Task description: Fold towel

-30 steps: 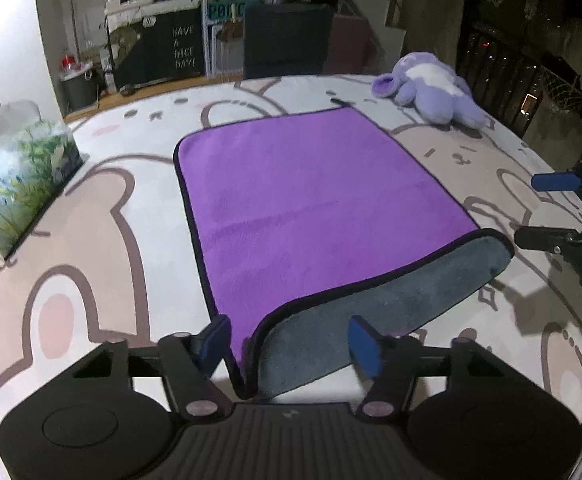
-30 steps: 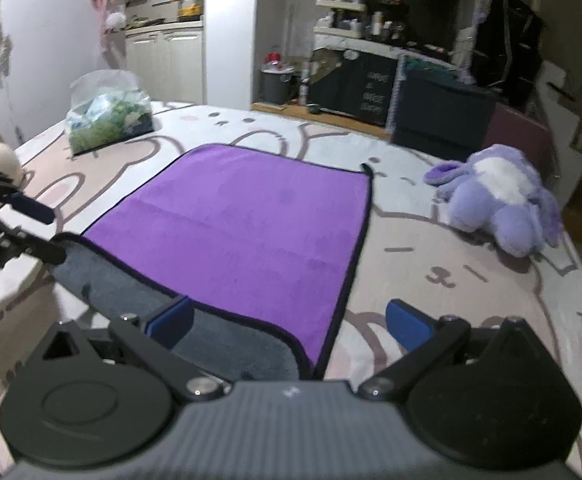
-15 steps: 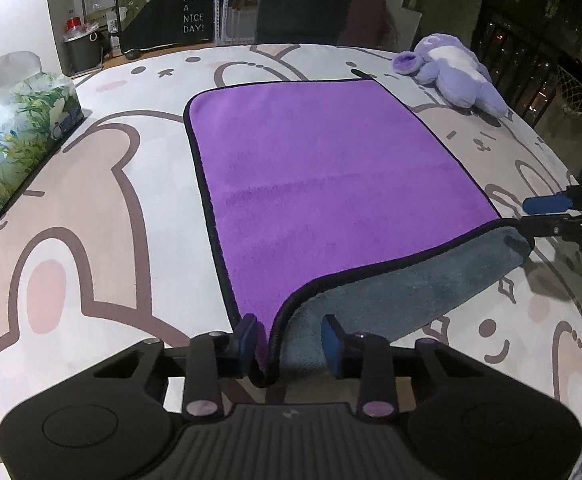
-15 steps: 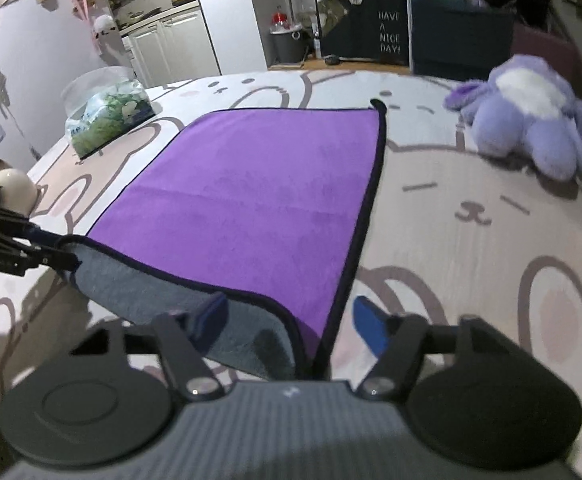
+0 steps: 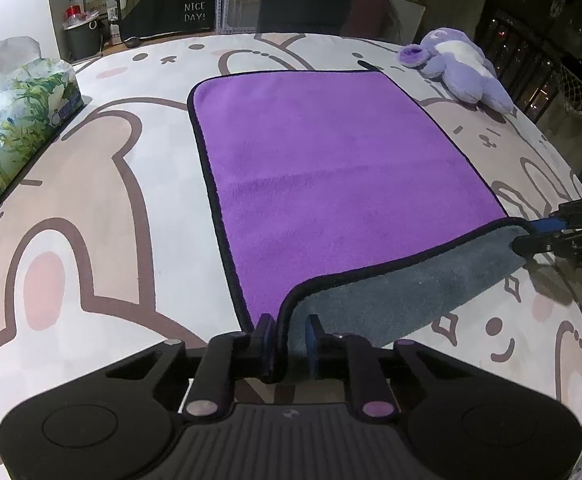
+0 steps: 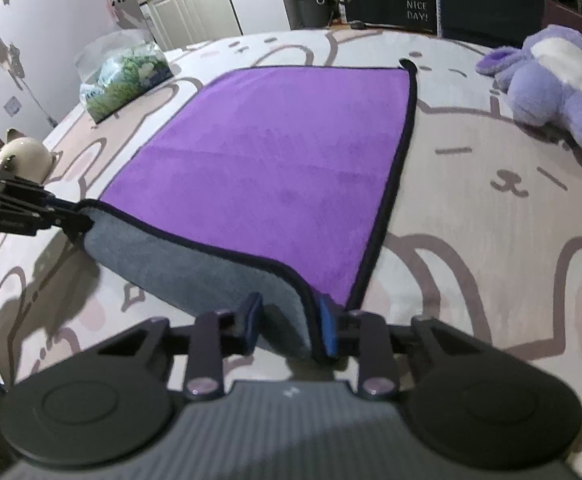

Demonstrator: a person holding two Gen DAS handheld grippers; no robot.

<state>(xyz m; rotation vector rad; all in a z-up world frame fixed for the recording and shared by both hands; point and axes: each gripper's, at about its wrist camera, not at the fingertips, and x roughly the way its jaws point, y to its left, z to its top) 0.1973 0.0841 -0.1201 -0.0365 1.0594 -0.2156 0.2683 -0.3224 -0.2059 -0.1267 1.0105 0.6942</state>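
The purple towel (image 5: 343,184) lies spread on the bench (image 5: 103,208), which is covered with a cartoon-animal print. Its near edge is lifted and turned over, so the grey underside (image 5: 403,292) shows as a band along the front.

The left tongs (image 5: 289,340) are closed on the towel's near left corner: the two blue-padded fingers (image 5: 266,334) stand close together with the black-bound hem pinched between them. From the right wrist view these same tongs (image 6: 71,216) reach in from the left edge and grip the grey corner.

The right tongs (image 6: 291,328) are clamped on the near right corner. Their fingers (image 6: 327,330) are a little farther apart than the left pair, with the folded grey cloth and its black hem filling the gap between them. In the left wrist view the right tongs (image 5: 539,236) come in from the right edge, with the lifted corner between the blue finger above and the dark one below.

A tissue pack (image 5: 15,128) sits well apart to the towel's left, and a purple plush toy (image 5: 463,72) lies near the far right corner, clear of the towel. A pale round pot (image 6: 23,158) stands at the bench's left edge.
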